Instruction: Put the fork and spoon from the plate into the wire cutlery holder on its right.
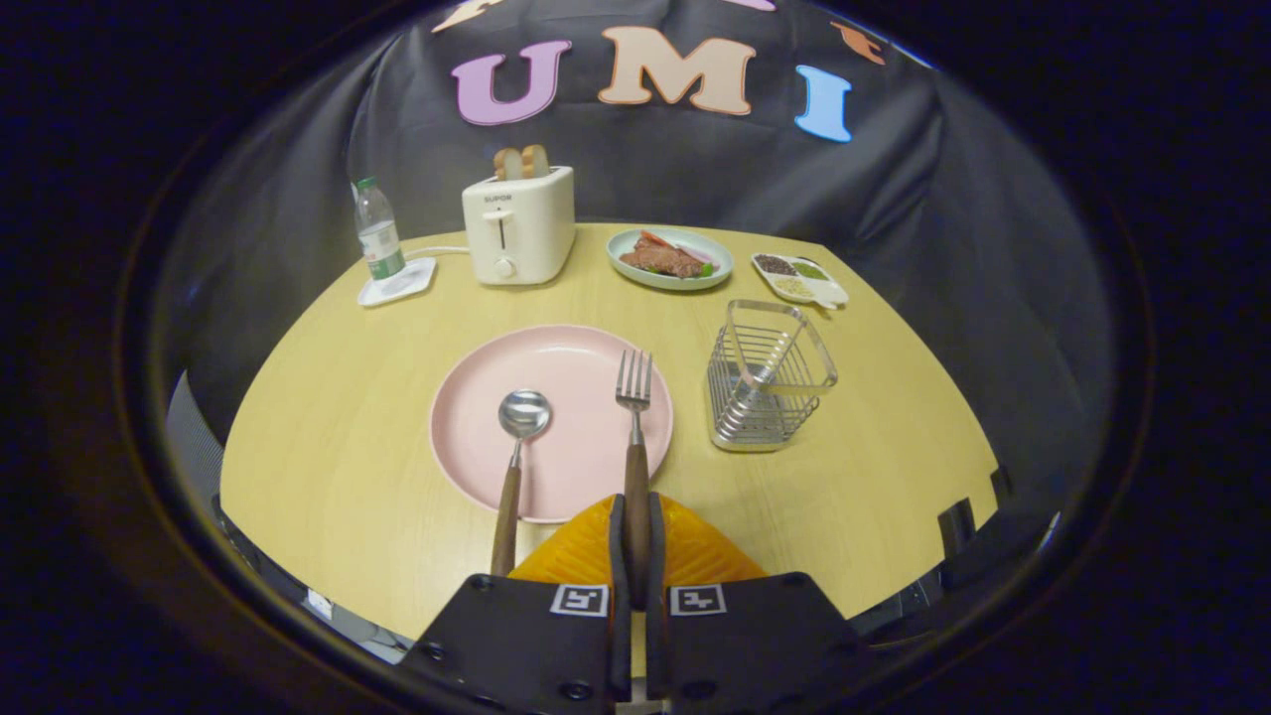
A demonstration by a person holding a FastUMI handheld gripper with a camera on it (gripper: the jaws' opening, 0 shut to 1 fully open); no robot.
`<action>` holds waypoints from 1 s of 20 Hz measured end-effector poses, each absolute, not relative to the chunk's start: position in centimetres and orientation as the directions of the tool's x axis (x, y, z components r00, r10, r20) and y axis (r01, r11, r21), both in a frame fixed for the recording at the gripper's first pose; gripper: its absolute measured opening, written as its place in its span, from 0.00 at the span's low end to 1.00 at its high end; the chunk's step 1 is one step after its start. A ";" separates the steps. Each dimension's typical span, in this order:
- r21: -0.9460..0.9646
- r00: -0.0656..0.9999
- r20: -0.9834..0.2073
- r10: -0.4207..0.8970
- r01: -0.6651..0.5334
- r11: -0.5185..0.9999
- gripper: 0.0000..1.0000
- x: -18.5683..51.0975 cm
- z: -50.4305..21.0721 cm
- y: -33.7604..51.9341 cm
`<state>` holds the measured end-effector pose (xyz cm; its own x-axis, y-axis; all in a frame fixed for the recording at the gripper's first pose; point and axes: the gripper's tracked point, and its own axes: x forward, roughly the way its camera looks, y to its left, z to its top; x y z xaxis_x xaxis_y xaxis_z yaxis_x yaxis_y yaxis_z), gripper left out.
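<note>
Fork (634, 417) handle clamped between nearly closed fingers of hand-held gripper (636, 526); tines over pink plate (467, 397).

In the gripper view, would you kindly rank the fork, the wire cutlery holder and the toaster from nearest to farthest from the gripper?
1. Fork: its handle is clamped between the fingers of the gripper.
2. Wire cutlery holder: ahead, to the right of the plate.
3. Toaster: far side of the table, left of centre.
</note>
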<state>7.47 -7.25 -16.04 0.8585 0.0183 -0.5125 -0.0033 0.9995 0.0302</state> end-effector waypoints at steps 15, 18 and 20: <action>0.053 0.678 -0.716 -0.166 0.291 0.955 0.09 8.9 -8.2 -14.4; 0.025 0.600 -0.786 -0.148 0.269 0.963 0.09 9.2 -9.9 -14.7; 0.026 0.566 -0.814 -0.130 0.258 0.966 0.09 10.2 -10.5 -14.7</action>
